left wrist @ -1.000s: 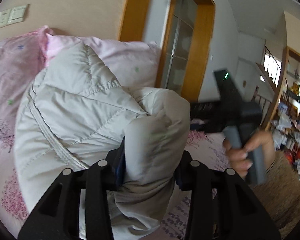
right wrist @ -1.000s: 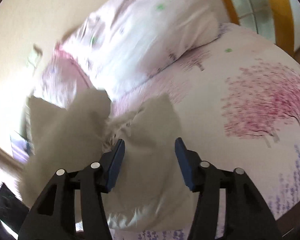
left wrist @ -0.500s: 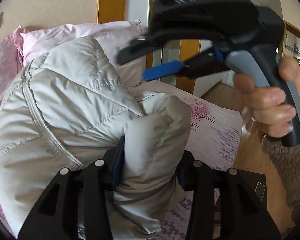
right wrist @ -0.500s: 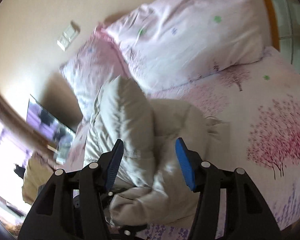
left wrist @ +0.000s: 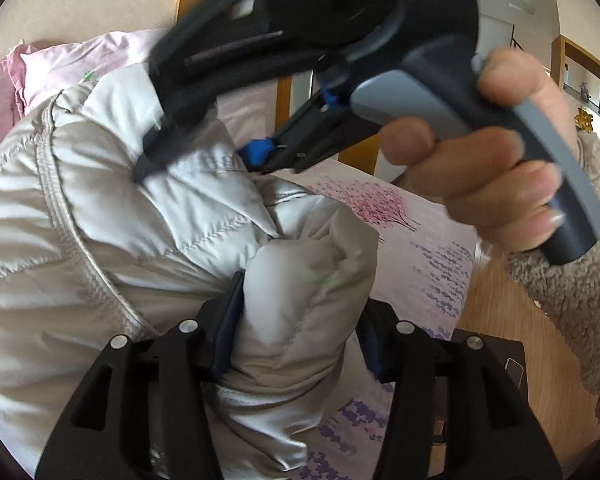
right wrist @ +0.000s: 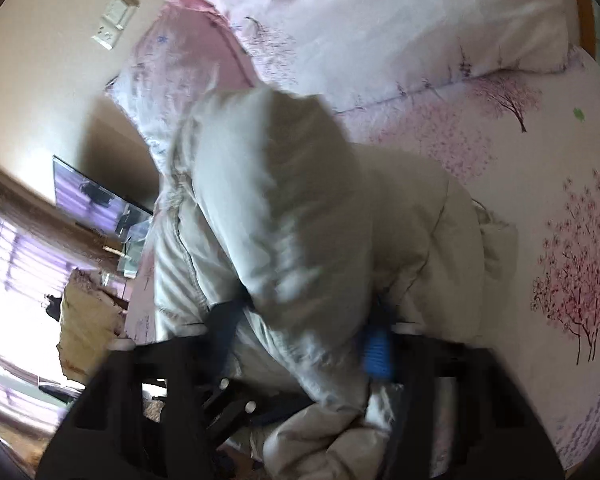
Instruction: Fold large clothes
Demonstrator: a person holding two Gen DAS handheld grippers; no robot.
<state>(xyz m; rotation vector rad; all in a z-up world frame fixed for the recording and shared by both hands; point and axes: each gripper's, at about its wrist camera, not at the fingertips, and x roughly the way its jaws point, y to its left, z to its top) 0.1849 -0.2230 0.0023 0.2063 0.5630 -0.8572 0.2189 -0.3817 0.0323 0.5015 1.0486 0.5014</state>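
Left wrist view, left gripper (left wrist: 300,316) clenching jacket (left wrist: 148,216) fold, right gripper (right wrist: 304,332) straddling it (blurred, grip unclear)

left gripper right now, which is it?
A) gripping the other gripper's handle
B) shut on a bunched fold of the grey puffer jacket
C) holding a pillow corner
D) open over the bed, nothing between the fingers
B: in the left wrist view the left gripper has a thick wad of the grey puffer jacket pinched between its fingers.

We've got a pale grey quilted jacket (left wrist: 112,208) on a pink bedsheet (right wrist: 540,208) with cherry-tree prints, plus black tongs (left wrist: 296,320) with blue pads (right wrist: 376,350).
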